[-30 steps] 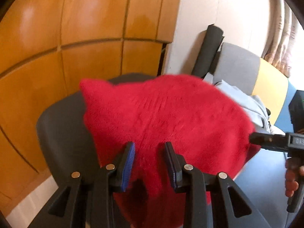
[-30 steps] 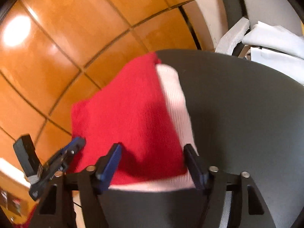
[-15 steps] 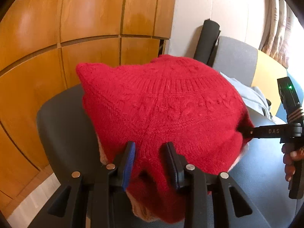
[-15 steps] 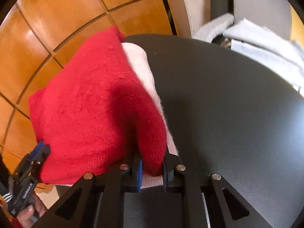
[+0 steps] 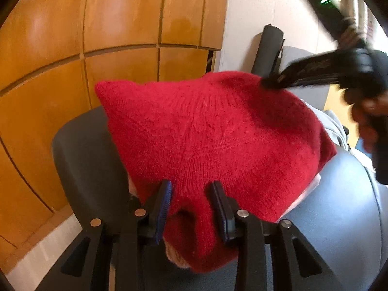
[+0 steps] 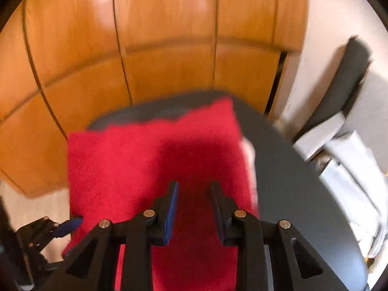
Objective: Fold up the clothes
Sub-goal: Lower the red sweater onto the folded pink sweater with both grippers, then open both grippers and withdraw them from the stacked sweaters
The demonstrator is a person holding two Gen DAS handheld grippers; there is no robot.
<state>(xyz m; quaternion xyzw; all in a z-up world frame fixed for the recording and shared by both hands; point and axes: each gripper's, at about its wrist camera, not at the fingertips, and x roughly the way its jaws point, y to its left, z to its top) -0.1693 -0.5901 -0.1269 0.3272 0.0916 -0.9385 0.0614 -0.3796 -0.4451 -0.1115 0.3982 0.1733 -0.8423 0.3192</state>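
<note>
The left gripper [image 5: 191,206] pinches a fold of the red knitted sweater [image 5: 213,140] between its parted fingers, the garment spreading ahead over a dark grey round table [image 5: 339,218]. The right gripper [image 6: 195,206] hovers above the sweater, jaws apart and empty, wooden wall panels [image 6: 169,48] beyond.

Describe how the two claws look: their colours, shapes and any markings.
Both claws are black plastic frames with triangular cut-outs and silver round rivets. The left claw and the right claw each have one ribbed blue pad and one dark finger. No cables or sleeves show.
</note>
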